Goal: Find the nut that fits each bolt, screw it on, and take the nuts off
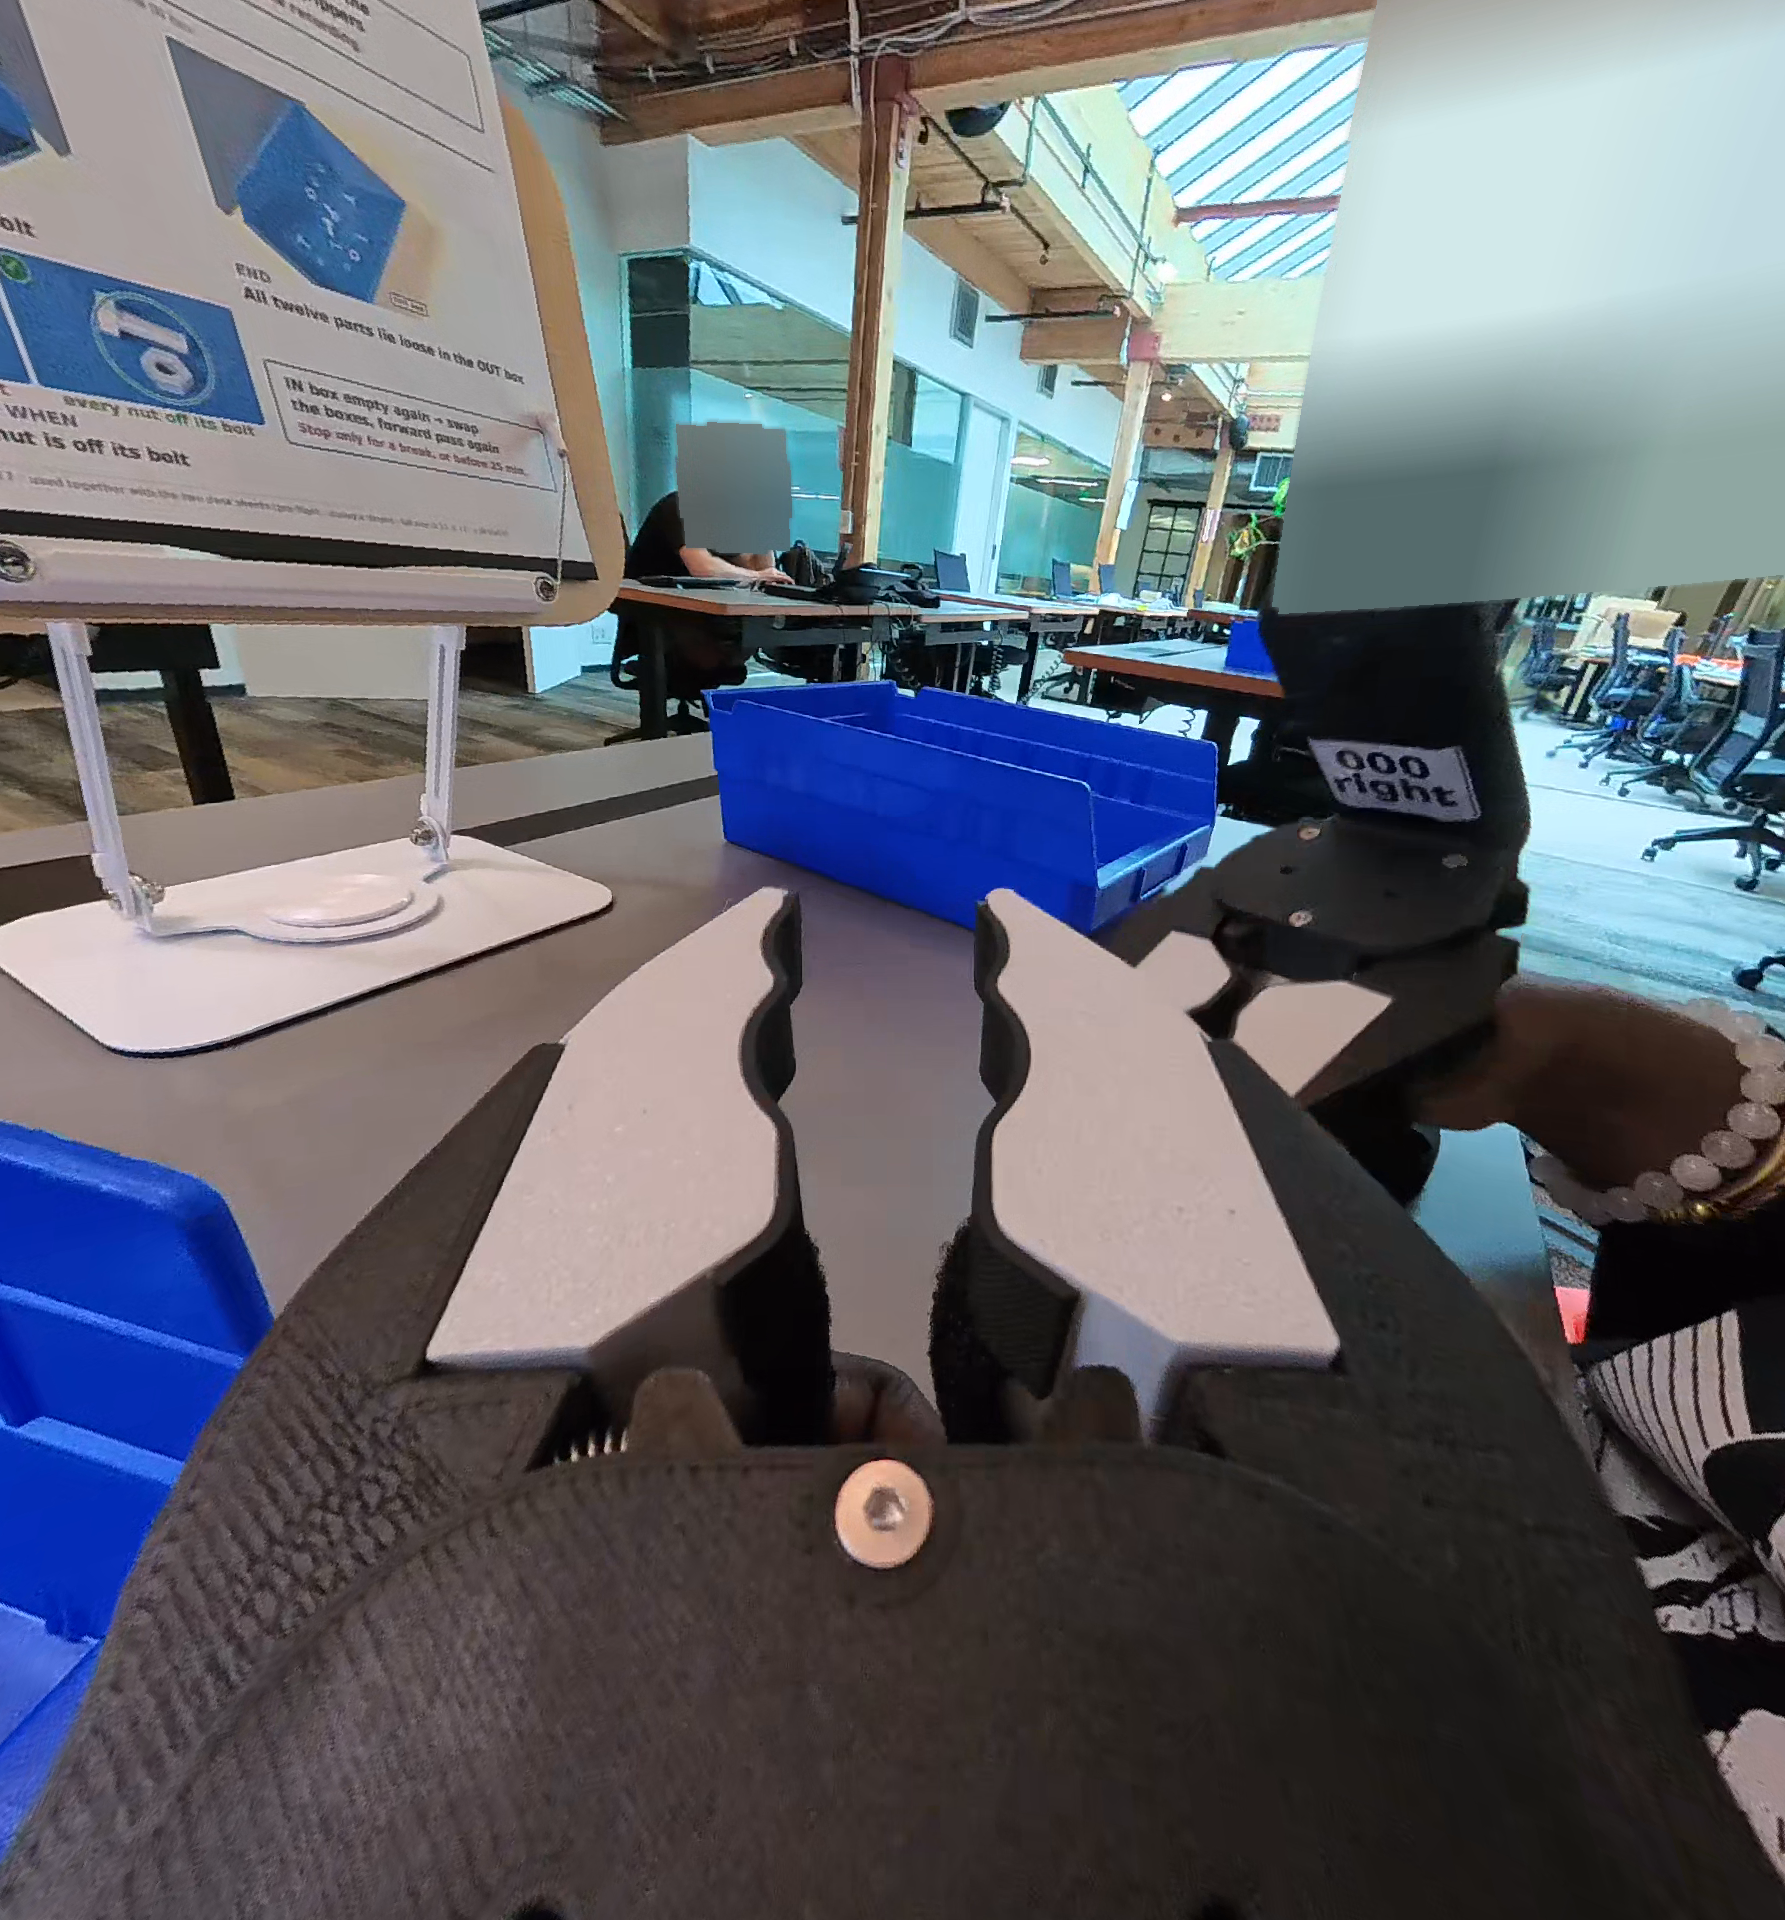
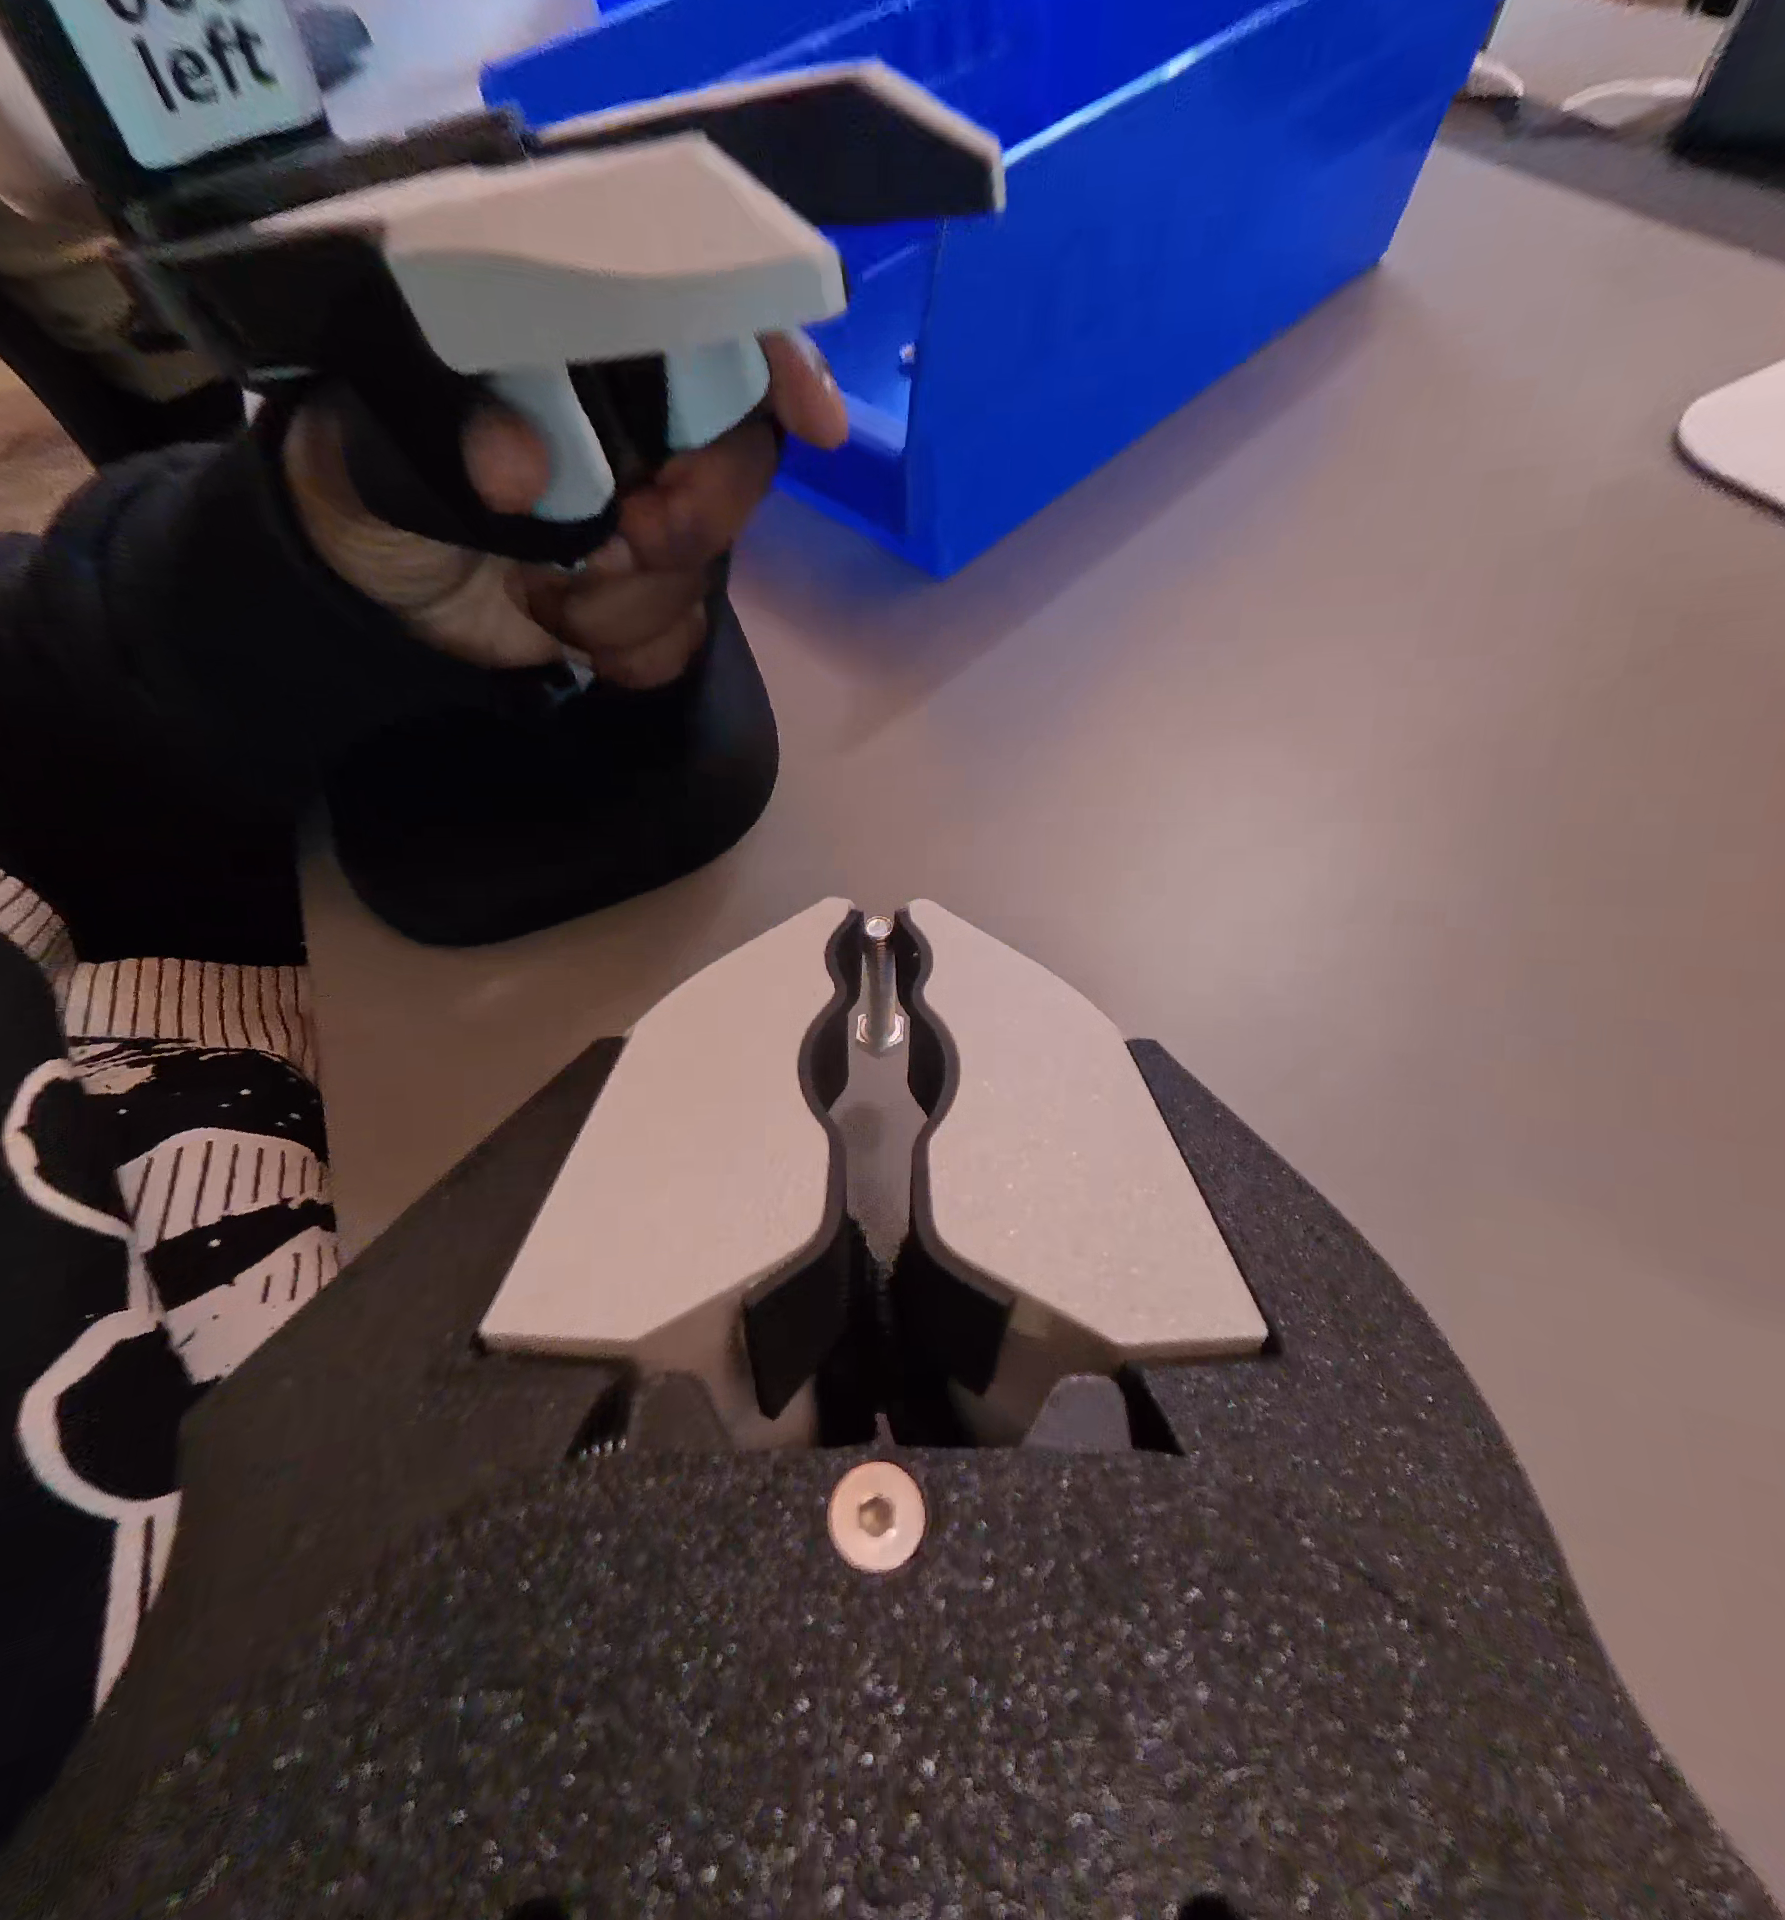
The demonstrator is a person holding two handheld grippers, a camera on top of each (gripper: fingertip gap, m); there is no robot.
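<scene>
Right gripper (image 2: 877, 920): fingers pinched on a small bolt (image 2: 877, 966) at its head, nut (image 2: 879, 1031) threaded on the exposed shank, presumably steadied for unscrewing; left gripper (image 1: 888, 925): fingers wide, empty, above the counter (image 2: 1283, 831) near a blue bin (image 1: 961, 800).

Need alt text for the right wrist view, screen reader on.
The right claw is shut on a small bolt with a nut threaded on it, above a grey table. Upper left, a hand holds the open left claw before a blue bin.
</scene>
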